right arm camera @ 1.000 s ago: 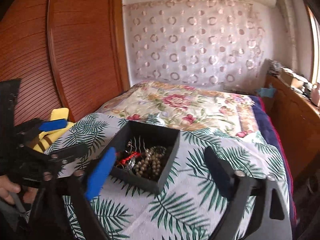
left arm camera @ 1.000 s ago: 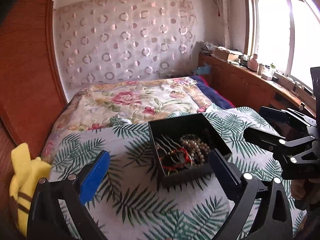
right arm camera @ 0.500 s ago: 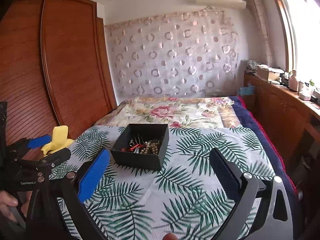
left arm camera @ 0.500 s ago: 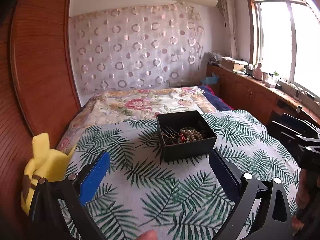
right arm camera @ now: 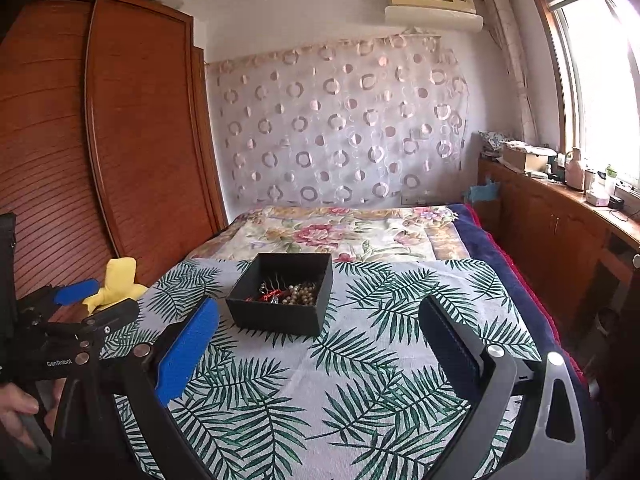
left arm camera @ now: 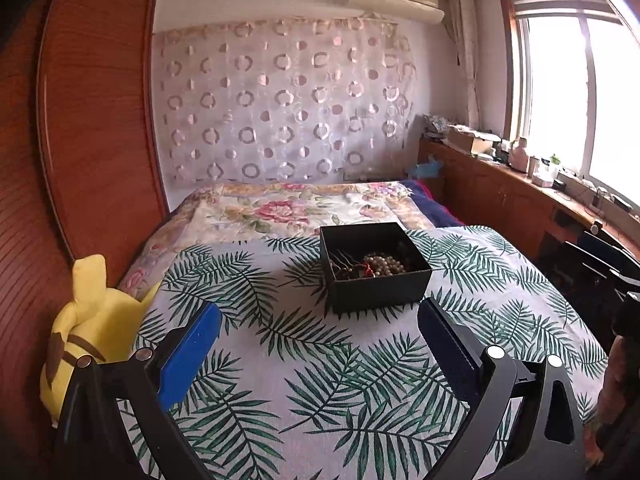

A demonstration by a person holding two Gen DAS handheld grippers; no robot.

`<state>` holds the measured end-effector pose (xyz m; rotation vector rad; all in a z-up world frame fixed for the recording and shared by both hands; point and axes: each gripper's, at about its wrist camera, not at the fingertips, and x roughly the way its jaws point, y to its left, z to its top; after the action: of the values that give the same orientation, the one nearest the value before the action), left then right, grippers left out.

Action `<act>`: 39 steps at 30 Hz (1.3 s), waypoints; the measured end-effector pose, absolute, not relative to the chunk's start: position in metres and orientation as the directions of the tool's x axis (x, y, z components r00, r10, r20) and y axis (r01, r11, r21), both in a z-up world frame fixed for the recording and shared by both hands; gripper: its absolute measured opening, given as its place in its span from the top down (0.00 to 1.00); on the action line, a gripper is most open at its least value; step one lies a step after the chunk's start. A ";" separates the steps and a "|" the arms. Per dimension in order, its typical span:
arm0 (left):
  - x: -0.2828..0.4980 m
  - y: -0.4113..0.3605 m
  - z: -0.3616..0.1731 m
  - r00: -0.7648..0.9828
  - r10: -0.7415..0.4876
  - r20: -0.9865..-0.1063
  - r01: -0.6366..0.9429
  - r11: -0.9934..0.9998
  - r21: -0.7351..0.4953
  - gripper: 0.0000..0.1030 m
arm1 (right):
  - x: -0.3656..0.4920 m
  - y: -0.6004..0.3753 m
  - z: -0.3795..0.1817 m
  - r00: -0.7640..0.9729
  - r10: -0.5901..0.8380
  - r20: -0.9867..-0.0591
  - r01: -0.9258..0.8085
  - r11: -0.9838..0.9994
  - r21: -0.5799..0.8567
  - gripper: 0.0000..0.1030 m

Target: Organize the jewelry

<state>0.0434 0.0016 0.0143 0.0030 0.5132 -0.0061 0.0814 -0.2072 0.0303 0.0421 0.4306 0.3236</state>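
Note:
A black open box [left arm camera: 380,294] sits on the palm-leaf cloth [left arm camera: 320,380] that covers the bed. Inside it lie pearl beads [left arm camera: 385,264], a red piece [left arm camera: 366,270] and dark hairpins [left arm camera: 340,258]. My left gripper [left arm camera: 318,314] is open and empty, held back from the box's near side. In the right wrist view the same box [right arm camera: 276,314] stands just ahead and left of centre, its beads [right arm camera: 302,295] showing. My right gripper [right arm camera: 320,310] is also open with nothing between its fingers. The left gripper [right arm camera: 98,298] shows at the left edge there.
A yellow plush toy [left arm camera: 92,320] leans at the bed's left edge against the wooden wardrobe [left arm camera: 92,120]. A floral quilt [left arm camera: 288,208] lies beyond the box. A wooden counter [left arm camera: 520,184] with small items runs under the window. A person's hand [right arm camera: 16,404] holds the left gripper's handle.
Both grippers have drawn back and upward from the box, which now looks smaller and farther off. More of the room and ceiling is in view. The jewelry stays in the box.

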 end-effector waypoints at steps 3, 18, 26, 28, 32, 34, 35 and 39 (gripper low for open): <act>0.042 0.002 0.015 0.875 -0.003 -0.485 0.003 1.000 -0.001 0.07 | 0.081 -0.207 0.029 0.857 0.317 -0.406 -0.300 0.948 0.108 0.02; 0.042 0.001 0.016 0.878 -0.005 -0.479 0.004 1.000 -0.003 0.07 | 0.083 -0.205 0.019 0.846 0.324 -0.424 -0.306 0.945 0.111 0.02; 0.042 0.000 0.016 0.878 -0.003 -0.478 0.003 1.000 -0.001 0.07 | 0.083 -0.205 0.018 0.846 0.324 -0.424 -0.306 0.945 0.111 0.02; 0.042 0.000 0.016 0.879 -0.004 -0.477 0.004 1.000 -0.001 0.07 | 0.083 -0.205 0.018 0.845 0.324 -0.425 -0.306 0.945 0.111 0.02; 0.041 0.000 0.017 0.879 -0.004 -0.476 0.003 1.000 -0.003 0.07 | 0.083 -0.205 0.018 0.846 0.323 -0.424 -0.306 0.946 0.112 0.02; 0.041 0.000 0.017 0.879 -0.005 -0.477 0.004 1.000 -0.003 0.07 | 0.083 -0.205 0.018 0.846 0.323 -0.424 -0.306 0.946 0.110 0.02; 0.041 0.000 0.017 0.879 -0.004 -0.476 0.003 1.000 -0.002 0.07 | 0.083 -0.205 0.018 0.846 0.323 -0.424 -0.306 0.946 0.110 0.02; 0.041 0.000 0.016 0.879 -0.005 -0.477 0.005 1.000 -0.002 0.07 | 0.083 -0.205 0.018 0.845 0.324 -0.425 -0.306 0.945 0.111 0.02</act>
<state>0.0414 -0.0004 0.0164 -0.0008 0.4975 -0.0050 0.0834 -0.2053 0.0182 0.0394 0.4549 0.3324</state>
